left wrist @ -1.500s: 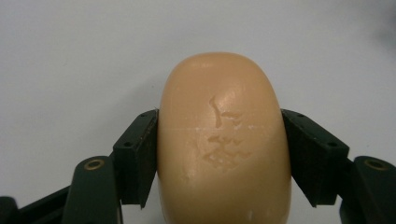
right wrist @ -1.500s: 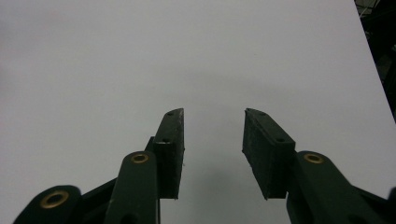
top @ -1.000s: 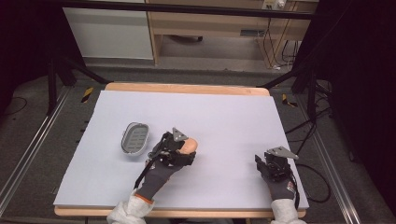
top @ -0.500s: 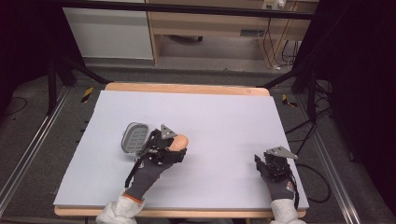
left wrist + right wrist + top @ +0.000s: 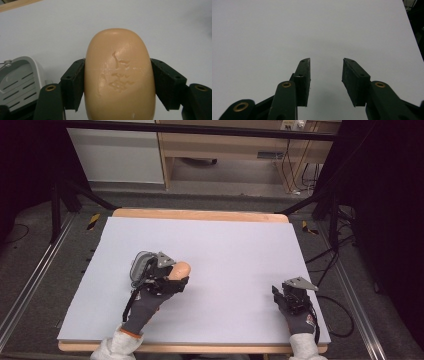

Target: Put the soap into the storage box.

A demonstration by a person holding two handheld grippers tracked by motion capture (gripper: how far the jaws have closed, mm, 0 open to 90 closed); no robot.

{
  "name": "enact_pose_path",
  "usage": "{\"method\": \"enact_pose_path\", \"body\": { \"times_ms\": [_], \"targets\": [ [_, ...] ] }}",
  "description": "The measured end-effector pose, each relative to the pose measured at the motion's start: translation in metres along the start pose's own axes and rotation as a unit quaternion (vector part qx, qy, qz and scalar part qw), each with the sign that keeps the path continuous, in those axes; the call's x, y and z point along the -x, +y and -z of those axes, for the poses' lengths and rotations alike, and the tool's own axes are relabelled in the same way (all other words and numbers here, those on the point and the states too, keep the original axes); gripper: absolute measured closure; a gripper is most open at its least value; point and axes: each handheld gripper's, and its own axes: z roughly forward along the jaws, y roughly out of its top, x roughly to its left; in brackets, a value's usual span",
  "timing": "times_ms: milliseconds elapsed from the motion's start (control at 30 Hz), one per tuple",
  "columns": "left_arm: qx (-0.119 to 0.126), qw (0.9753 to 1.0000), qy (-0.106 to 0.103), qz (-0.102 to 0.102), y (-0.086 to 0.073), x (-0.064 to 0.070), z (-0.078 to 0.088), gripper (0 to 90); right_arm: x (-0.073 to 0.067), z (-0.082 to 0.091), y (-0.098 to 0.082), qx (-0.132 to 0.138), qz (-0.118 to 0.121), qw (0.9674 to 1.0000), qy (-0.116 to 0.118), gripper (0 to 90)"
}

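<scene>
A tan oval bar of soap (image 5: 119,75) sits clamped between the two black jaws of my left gripper (image 5: 117,83), which is shut on its sides. From above, the soap (image 5: 180,269) sticks out to the right of that gripper (image 5: 172,272), held a little over the white table. A grey slotted soap dish (image 5: 140,263) lies just to its left, partly hidden by the gripper; in the left gripper view the soap dish (image 5: 20,80) shows at the lower left. My right gripper (image 5: 276,292) rests at the table's near right, and its jaws (image 5: 325,75) stand apart with nothing between them.
The white table top (image 5: 225,250) has a wooden rim (image 5: 200,215) along its far edge. Dark stands and cables sit on the floor on both sides. A pale cabinet (image 5: 117,152) and a wooden shelf unit stand beyond the table.
My left hand has carried the soap to the left and slightly away from me, up to the soap dish, now partly covering it. The right gripper has stayed put.
</scene>
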Motion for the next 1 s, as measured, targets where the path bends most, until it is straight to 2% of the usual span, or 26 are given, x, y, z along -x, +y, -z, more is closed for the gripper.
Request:
{"method": "enact_pose_path", "body": {
  "times_ms": [500,667,1000],
  "targets": [
    [0.011,0.9997,0.016,0.016,-0.005,-0.023,0.016,31.8,0.0,0.0,0.0,0.0,0.001,1.0,0.0,58.3],
    [0.013,0.9994,0.025,0.019,-0.008,-0.035,0.024,31.8,-0.001,0.0,0.0,0.0,0.0,1.0,0.001,58.3],
    [0.017,0.9983,0.041,0.037,-0.012,-0.056,0.03,31.8,-0.001,0.001,0.0,0.003,0.001,1.0,0.001,58.3]
  ]
}}
